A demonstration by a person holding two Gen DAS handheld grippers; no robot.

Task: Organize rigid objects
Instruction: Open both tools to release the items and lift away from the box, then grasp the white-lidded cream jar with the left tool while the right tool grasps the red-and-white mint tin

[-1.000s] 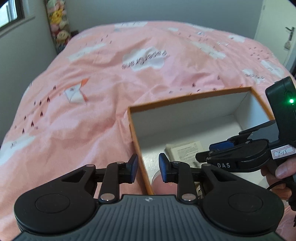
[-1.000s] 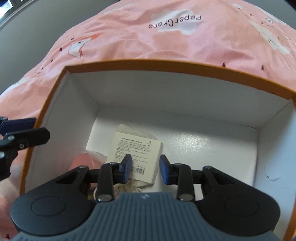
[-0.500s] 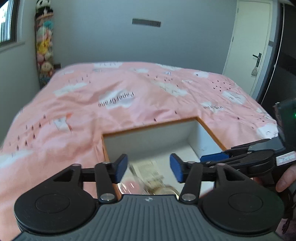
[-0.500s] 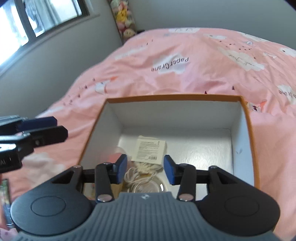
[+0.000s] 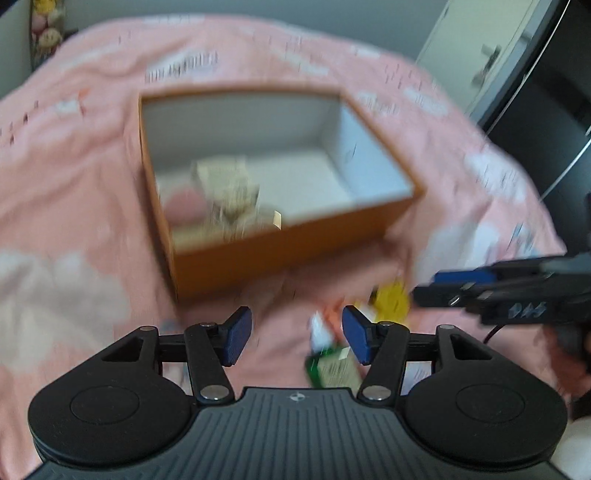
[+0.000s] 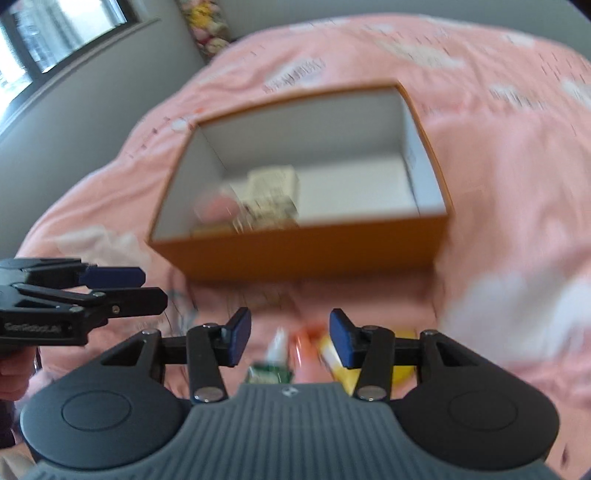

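An orange box [image 5: 280, 258] with a white inside sits on the pink bed; it also shows in the right wrist view [image 6: 303, 251]. Inside lie a labelled packet [image 5: 225, 181], a pink object [image 5: 184, 206] and other blurred items. In front of the box, small objects lie on the bedcover: a green one [image 5: 332, 369], a yellow one [image 5: 391, 301], an orange-and-white one [image 6: 306, 343]. My left gripper [image 5: 297, 339] is open and empty above them. My right gripper [image 6: 288, 339] is open and empty, also above them. Both views are motion-blurred.
The pink bedcover [image 5: 74, 184] spreads around the box. A window [image 6: 55, 40] is at the far left, a door [image 5: 480, 55] at the far right. Plush toys [image 6: 207, 22] stand by the wall behind the bed.
Both grippers have pulled back out of the box and toward the bed's near side. Both have opened wider. The small objects in front of the box have come into view.
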